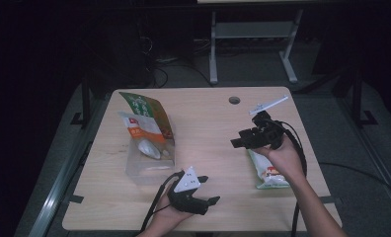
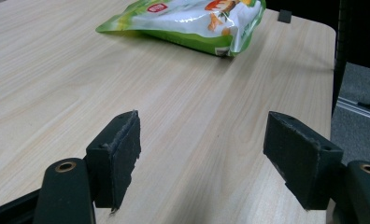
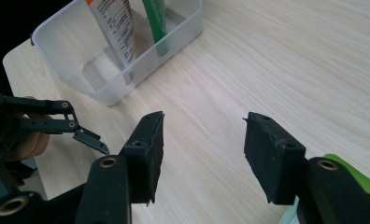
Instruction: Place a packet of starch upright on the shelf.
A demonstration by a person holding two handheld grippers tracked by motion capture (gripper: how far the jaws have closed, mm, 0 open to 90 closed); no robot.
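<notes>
Two snack pouches (image 1: 146,123) already stand in the clear plastic bin (image 1: 144,170) near the tabletop's (image 1: 208,123) left edge. One green pouch (image 1: 268,174) remains flat near the right edge, beneath the right gripper (image 1: 238,142). Both the right gripper and the left gripper (image 1: 208,190) have open, empty jaws.

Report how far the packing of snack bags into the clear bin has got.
Done: two bags stand in the clear bin. In hand: nothing; the right gripper is open with bare table between its jaws, above the green bag, which lies flat by that hand. The left gripper is open and empty too. Left: the green bag probably has to be gripped and put in the bin.
</notes>
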